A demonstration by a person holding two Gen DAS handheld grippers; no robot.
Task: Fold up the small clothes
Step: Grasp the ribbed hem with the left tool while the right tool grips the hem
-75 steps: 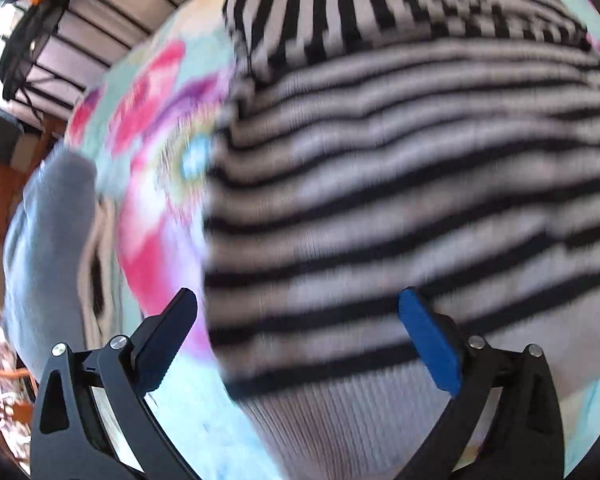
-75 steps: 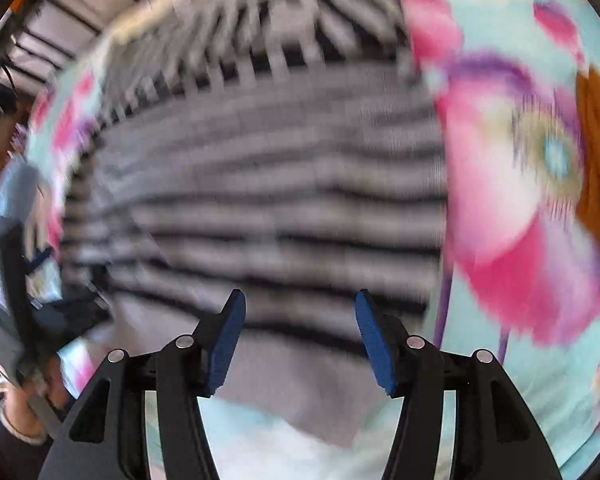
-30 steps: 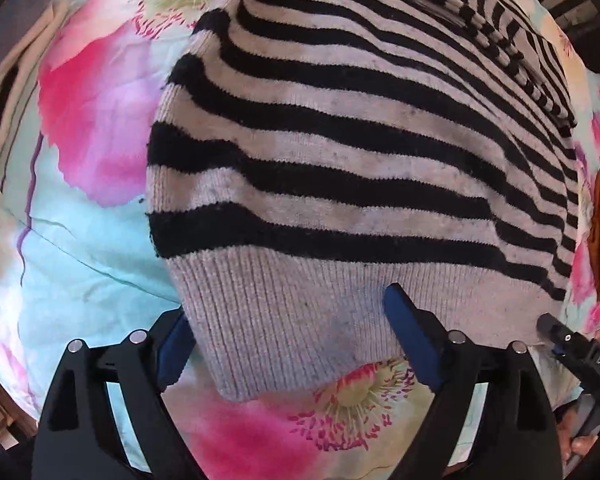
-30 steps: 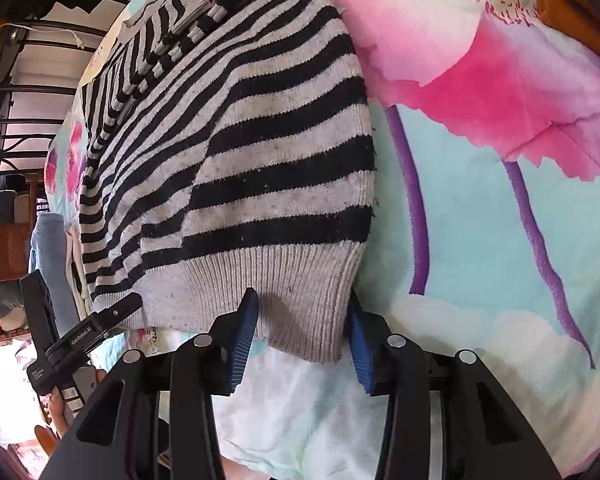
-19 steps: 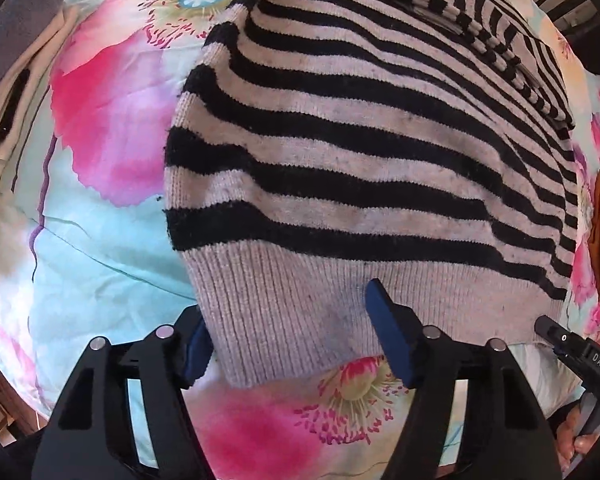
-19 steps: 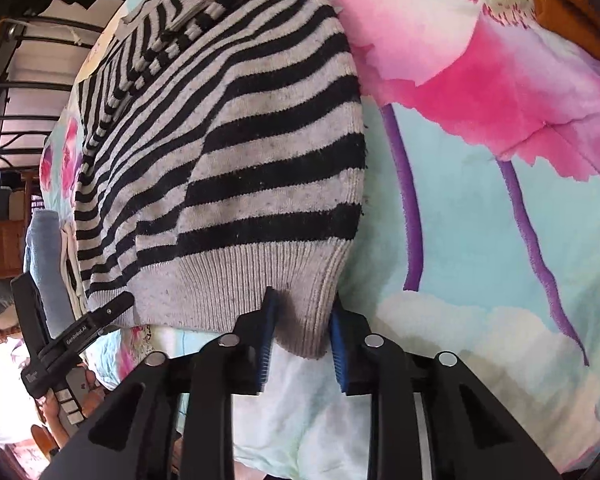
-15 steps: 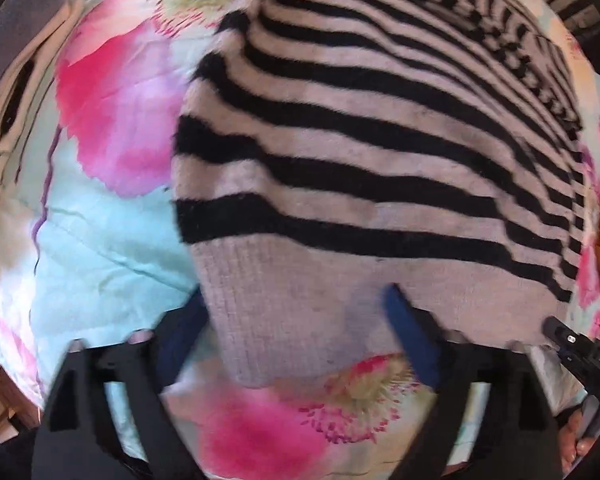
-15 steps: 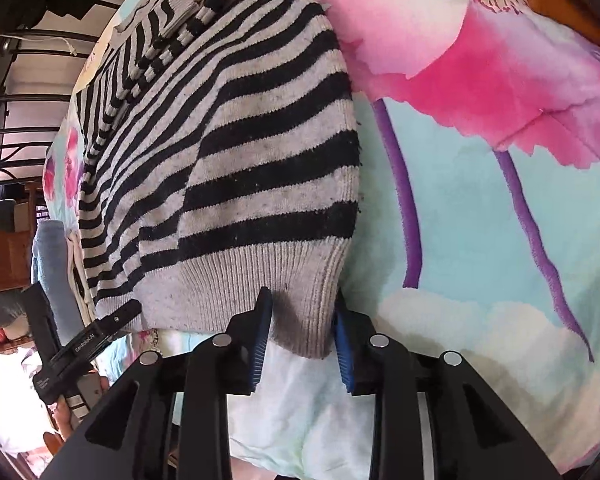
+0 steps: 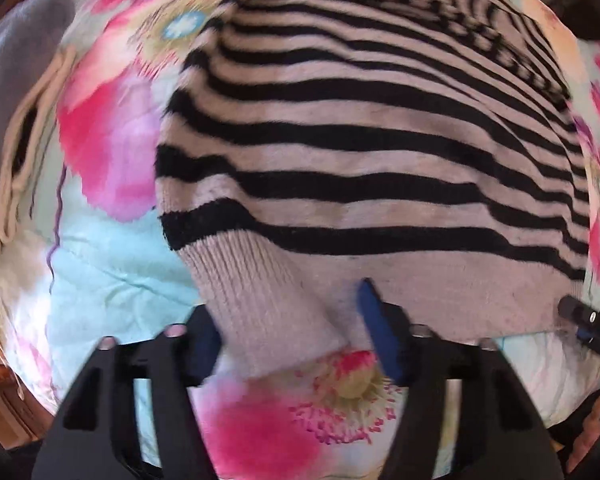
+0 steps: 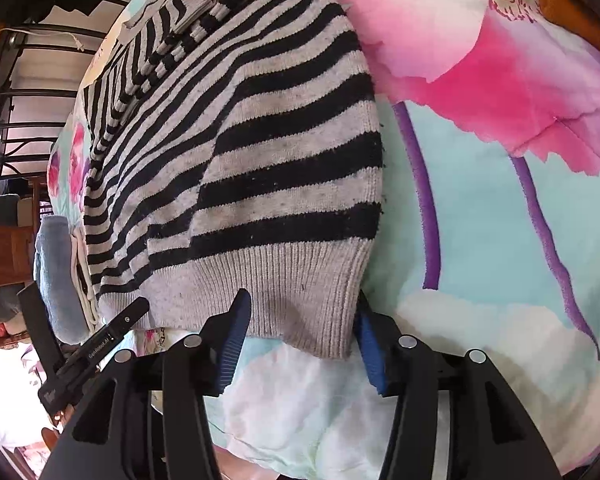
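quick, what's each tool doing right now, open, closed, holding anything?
Left tool: open, fingers on either side of the sweater hem corner, not clamped.
Right tool: open, fingers straddling the other hem corner, not clamped.

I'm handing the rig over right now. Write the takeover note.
Left gripper: jaws open, straddling the left corner of the ribbed hem of the striped sweater; nothing clamped.
Right gripper: jaws open around the hem's right corner, not clamped.
Sweater lies spread on the floral bedsheet, sleeves folded in across the far end. A grey folded cloth sits to the left.
Done: sleeves in, both grippers placed at the hem.
Left: close on both corners, fold the hem up toward the collar.
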